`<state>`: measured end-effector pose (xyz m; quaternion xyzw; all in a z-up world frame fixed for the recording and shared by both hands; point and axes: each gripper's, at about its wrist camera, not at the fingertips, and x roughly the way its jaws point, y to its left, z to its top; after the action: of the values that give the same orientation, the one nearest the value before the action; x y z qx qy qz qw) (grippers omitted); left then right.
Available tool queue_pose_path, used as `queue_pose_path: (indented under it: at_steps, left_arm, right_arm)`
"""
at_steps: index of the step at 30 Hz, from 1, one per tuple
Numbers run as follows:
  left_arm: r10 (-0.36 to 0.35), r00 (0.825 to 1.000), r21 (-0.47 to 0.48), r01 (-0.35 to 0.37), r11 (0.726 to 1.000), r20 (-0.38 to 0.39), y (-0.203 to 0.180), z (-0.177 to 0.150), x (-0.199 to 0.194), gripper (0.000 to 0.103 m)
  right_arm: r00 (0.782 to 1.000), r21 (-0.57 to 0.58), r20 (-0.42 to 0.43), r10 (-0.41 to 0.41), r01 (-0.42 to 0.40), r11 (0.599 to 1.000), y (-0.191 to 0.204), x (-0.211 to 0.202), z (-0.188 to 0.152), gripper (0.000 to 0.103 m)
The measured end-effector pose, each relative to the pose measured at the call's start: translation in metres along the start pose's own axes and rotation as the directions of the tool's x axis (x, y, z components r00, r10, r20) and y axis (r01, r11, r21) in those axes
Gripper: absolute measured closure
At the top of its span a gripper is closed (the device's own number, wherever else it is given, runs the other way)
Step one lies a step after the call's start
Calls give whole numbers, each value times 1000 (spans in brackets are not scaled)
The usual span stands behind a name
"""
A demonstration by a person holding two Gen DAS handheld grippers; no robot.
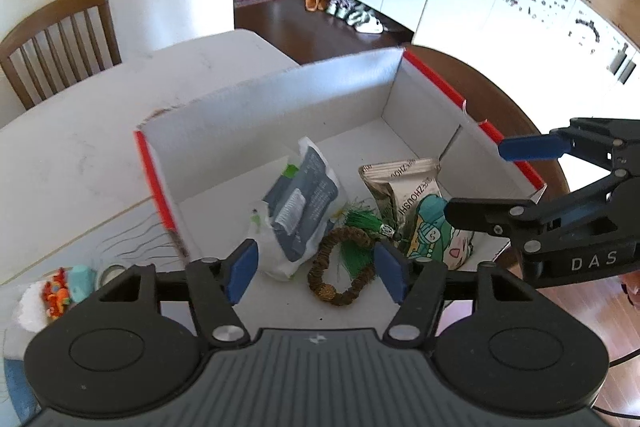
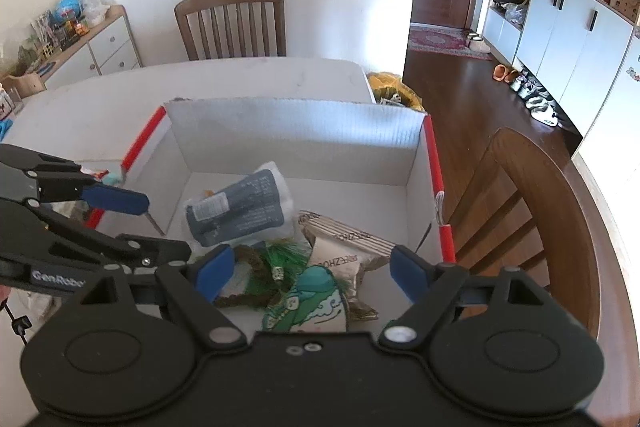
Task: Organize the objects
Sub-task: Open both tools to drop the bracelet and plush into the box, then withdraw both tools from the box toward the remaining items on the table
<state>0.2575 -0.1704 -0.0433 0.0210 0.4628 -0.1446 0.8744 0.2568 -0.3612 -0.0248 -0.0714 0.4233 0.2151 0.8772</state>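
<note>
A white cardboard box (image 1: 272, 95) (image 2: 296, 123) with red edges stands open on the table. In it lie a white and grey pouch (image 1: 300, 211) (image 2: 236, 211), a gold snack packet (image 1: 408, 195) (image 2: 344, 259) with a cartoon print, and a brown bead bracelet (image 1: 340, 297) (image 2: 248, 257) with a green tassel (image 1: 360, 223) (image 2: 284, 255). My left gripper (image 1: 316, 273) (image 2: 166, 227) hangs open above the bracelet, touching nothing. My right gripper (image 2: 312, 273) (image 1: 476, 181) hangs open above the snack packet, gripping nothing.
The box sits on a pale table (image 1: 80, 147) (image 2: 260, 79). Small colourful toys (image 1: 60, 291) lie left of the box. A wooden chair (image 1: 60, 35) (image 2: 232, 23) stands at the far side and another chair (image 2: 520, 207) at the right edge. A sideboard (image 2: 100, 43) lines the left wall.
</note>
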Motion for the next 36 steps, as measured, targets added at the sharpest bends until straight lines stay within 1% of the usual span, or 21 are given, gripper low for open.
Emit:
queue_pose_path:
  at_steps: [9, 13, 19, 27, 31, 36]
  left_arm:
    - [17, 998, -9, -16, 1000, 62, 22, -10, -35, 30]
    - [16, 996, -17, -14, 1000, 84, 36, -17, -50, 25]
    - [13, 994, -36, -9, 999, 110, 63, -29, -71, 21]
    - [26, 991, -59, -18, 998, 134, 102, -49, -95, 15]
    - [19, 990, -67, -10, 998, 140, 123, -60, -105, 4]
    - [27, 985, -42, -20, 999, 172, 143, -75, -116, 0]
  right_arm:
    - [999, 19, 45, 20, -21, 1000, 27, -20, 3, 16]
    - [997, 34, 70, 26, -29, 999, 44, -27, 4, 12]
    - [995, 58, 99, 31, -37, 998, 74, -35, 4, 9]
    - [992, 93, 124, 32, -44, 995, 116, -38, 3, 4]
    - [992, 102, 123, 33, -46, 994, 139, -36, 0, 4]
    - [992, 106, 123, 32, -45, 993, 166, -34, -4, 2]
